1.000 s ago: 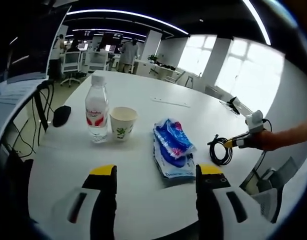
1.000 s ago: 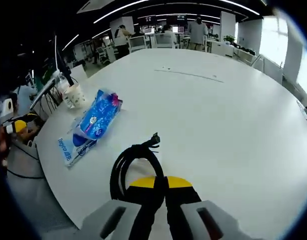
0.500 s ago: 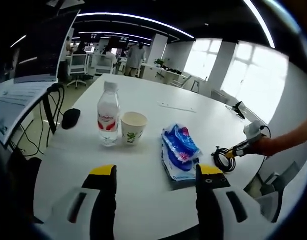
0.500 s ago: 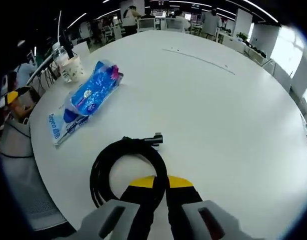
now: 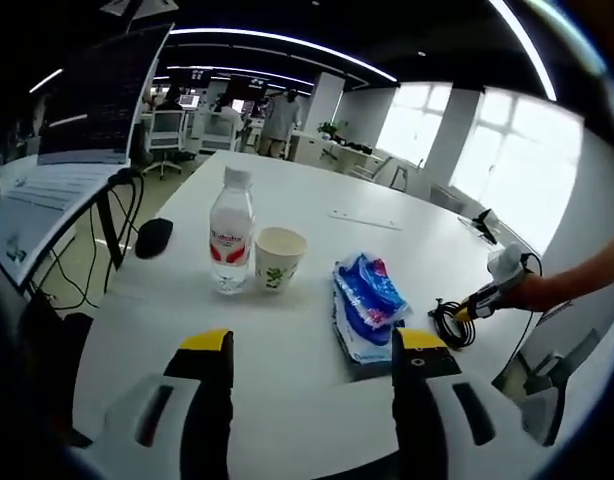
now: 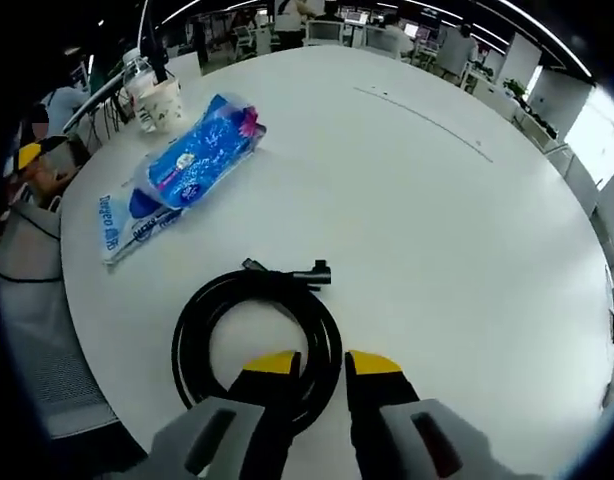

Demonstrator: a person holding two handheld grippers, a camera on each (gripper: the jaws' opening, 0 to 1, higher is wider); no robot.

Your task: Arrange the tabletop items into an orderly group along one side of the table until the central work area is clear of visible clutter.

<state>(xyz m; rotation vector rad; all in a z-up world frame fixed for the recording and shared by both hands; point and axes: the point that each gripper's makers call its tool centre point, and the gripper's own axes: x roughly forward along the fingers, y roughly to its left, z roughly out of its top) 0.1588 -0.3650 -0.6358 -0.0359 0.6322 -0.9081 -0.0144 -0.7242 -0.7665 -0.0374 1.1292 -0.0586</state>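
The coiled cable [image 6: 257, 325] lies flat near the table's [image 6: 457, 220] edge, its near loop between the right gripper's [image 6: 311, 362] parted jaws (no longer pinching). The left gripper [image 5: 305, 342], also apart, is farther.

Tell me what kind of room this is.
Likely an open-plan office. A large white round table sits in front; behind it are rows of desks with monitors and office chairs, with ceiling strip lights and big windows along one side.
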